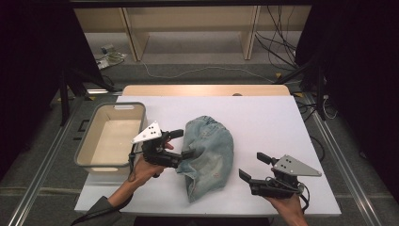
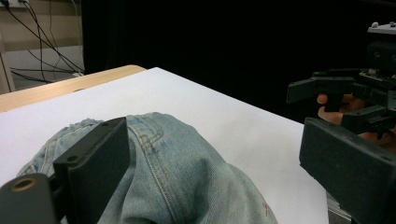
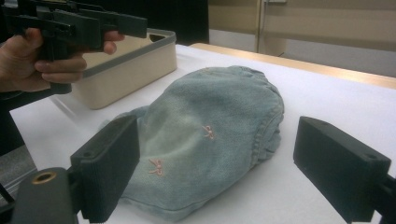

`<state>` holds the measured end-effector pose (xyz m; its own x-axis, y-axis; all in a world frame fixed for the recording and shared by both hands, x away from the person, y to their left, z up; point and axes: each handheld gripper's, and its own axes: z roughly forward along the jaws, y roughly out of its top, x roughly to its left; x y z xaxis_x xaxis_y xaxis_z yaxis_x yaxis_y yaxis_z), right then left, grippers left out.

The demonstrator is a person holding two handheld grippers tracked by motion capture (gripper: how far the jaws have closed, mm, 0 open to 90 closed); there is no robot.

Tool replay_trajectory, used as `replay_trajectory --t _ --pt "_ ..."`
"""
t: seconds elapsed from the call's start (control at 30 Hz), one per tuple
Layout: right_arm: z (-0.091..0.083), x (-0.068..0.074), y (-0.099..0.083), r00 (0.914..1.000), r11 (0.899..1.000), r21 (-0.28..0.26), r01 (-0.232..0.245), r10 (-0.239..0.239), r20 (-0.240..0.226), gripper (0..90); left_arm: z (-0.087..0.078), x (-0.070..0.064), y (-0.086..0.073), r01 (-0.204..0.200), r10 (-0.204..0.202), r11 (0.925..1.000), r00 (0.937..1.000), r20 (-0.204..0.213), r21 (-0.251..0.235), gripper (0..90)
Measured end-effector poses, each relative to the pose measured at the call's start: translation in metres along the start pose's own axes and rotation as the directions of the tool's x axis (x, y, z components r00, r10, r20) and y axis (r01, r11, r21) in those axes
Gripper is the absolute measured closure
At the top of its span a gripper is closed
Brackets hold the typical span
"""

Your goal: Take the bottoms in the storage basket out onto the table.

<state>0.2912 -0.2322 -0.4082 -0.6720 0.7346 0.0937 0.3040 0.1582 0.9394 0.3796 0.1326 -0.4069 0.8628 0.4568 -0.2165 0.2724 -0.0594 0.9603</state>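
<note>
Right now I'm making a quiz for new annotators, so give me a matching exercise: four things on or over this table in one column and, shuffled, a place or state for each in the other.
Things:
1. denim garment
2. beige bin
3. left tongs
4. right tongs

Places or states:
A. open, held over bare white table near the person's right edge
B. crumpled in a heap at the table's middle
C. open, at the garment's left edge
D. empty, at the table's left edge

Pairs: 1-B, 2-D, 3-C, 4-A
</note>
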Motion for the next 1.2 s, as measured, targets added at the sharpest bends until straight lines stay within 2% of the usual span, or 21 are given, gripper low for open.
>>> replay_trajectory --t 0.1,0.3,0.43,0.87,1.2 --pt "0.0 0.0 0.0 1.0 1.0 0.002 0.0 0.0 -0.002 15.6 -0.003 0.0 -0.002 -0.002 0.002 1.0 0.9999 -0.016 -0.004 7.9" --pt "0.001 0.0 -0.001 1.0 1.0 0.008 -0.003 0.003 -0.003 15.6 -0.006 -0.002 -0.008 0.002 -0.002 1.0 0.9998 -0.02 0.0 7.7" --pt "0.001 -0.001 -0.001 1.0 1.0 0.013 -0.002 0.002 -0.001 15.6 -0.009 -0.002 -0.01 -0.012 0.012 0.9999 0.9993 -0.036 -0.006 7.6" --pt "0.002 0.0 -0.001 1.0 1.0 0.018 0.002 -0.002 0.001 15.6 -0.024 -0.001 -0.017 0.01 -0.011 0.9999 0.9984 -0.055 -0.007 7.3" --pt "0.003 0.0 -0.001 1.0 1.0 0.021 0.003 -0.003 0.0 15.6 -0.031 -0.002 -0.018 -0.011 0.012 0.9998 0.9984 -0.055 0.019 6.7"
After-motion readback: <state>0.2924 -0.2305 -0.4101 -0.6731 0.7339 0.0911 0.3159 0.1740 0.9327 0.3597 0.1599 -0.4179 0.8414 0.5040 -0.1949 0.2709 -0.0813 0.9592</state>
